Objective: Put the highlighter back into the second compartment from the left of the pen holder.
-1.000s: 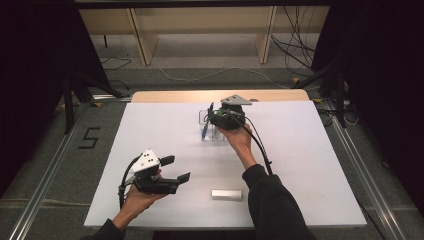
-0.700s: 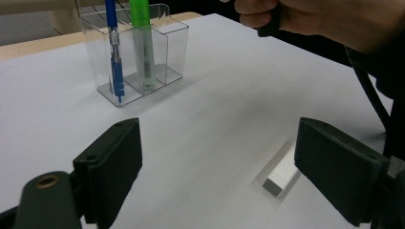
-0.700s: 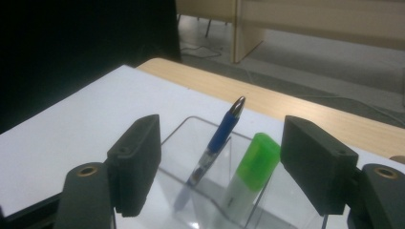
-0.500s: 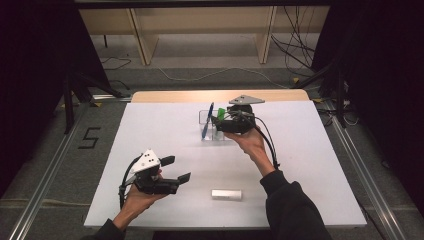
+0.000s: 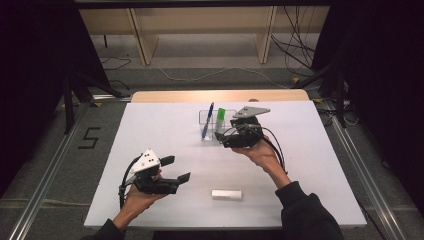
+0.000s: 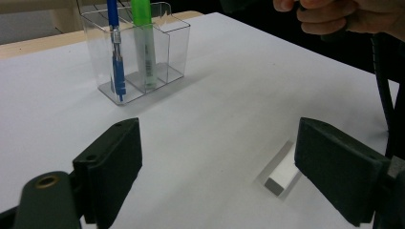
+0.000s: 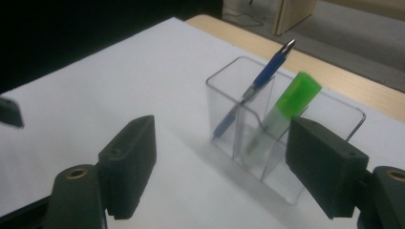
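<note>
A clear compartment holder (image 5: 227,115) stands at the far middle of the white table (image 5: 310,165). A blue pen (image 5: 207,120) leans in one compartment and a green-capped marker (image 5: 220,119) stands in the one beside it. My right gripper (image 5: 225,137) hovers just right of the holder. Its jaws have just been opening and stand open with nothing between them. In the right gripper view the holder (image 7: 224,95), pen (image 7: 260,76) and marker (image 7: 296,95) lie just beyond the jaws. My left gripper (image 5: 179,168) is open near the front left. A white block (image 5: 226,194) lies to its right.
In the left gripper view the white block (image 6: 282,171) lies by the right jaw, the holder (image 6: 167,47) stands farther off, and the other hand (image 6: 334,16) is at the top right. A wooden strip (image 5: 165,96) edges the table's far side.
My right gripper has drawn back to the right, away from the holder, and its jaws have widened. The green marker stays standing in the holder. The left hand has kept still.
</note>
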Motion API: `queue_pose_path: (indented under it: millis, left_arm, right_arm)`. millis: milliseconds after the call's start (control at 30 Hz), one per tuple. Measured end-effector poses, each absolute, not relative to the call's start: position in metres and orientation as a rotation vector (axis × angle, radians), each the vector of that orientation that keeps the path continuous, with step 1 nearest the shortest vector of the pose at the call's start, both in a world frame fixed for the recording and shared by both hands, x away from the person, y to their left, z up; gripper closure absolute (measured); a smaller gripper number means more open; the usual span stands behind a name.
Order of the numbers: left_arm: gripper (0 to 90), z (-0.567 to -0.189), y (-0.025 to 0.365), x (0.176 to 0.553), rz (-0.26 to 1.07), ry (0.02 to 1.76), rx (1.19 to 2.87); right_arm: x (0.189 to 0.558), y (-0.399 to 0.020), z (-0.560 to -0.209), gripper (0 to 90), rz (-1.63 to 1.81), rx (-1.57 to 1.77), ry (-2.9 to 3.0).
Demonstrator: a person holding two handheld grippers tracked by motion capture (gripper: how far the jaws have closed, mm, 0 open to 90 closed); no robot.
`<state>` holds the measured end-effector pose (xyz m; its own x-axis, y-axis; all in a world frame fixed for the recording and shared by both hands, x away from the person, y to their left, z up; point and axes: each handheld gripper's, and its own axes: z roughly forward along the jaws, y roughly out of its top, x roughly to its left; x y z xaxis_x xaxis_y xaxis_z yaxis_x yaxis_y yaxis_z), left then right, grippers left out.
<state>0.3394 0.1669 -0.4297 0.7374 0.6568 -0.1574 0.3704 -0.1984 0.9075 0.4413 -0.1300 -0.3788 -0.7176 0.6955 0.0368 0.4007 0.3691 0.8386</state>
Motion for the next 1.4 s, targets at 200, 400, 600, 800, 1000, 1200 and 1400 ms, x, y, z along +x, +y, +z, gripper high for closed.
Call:
queue_pose_path:
  millis: [200,400,600,800,1000,1200,1400]
  left_arm:
    - [15.9,-0.429,0.167,0.339,0.323,0.803,1.81]
    - [15.9,-0.43,0.167,0.34,0.319,0.807,1.809]
    - [15.9,-0.43,0.167,0.339,0.319,0.804,1.81]
    - [15.9,-0.43,0.168,0.34,0.316,0.804,1.814]
    - [15.9,-0.43,0.168,0.34,0.313,0.805,1.814]
    - [15.9,-0.43,0.168,0.34,0.311,0.805,1.813]
    - [15.9,-0.43,0.168,0.34,0.311,0.804,1.812]
  right_arm:
    - [0.426,-0.135,-0.384,26.7,1.249,0.914,2.379]
    - [0.414,-0.138,-0.389,26.6,1.23,0.878,2.432]
    - [0.402,-0.139,-0.395,26.6,1.184,0.835,2.499]
    - [0.392,-0.14,-0.401,26.5,1.137,0.797,2.564]
    - [0.386,-0.139,-0.405,25.9,1.091,0.763,2.616]
    - [0.381,-0.139,-0.409,25.3,1.044,0.738,2.66]
    - [0.378,-0.138,-0.412,24.0,1.0,0.722,2.699]
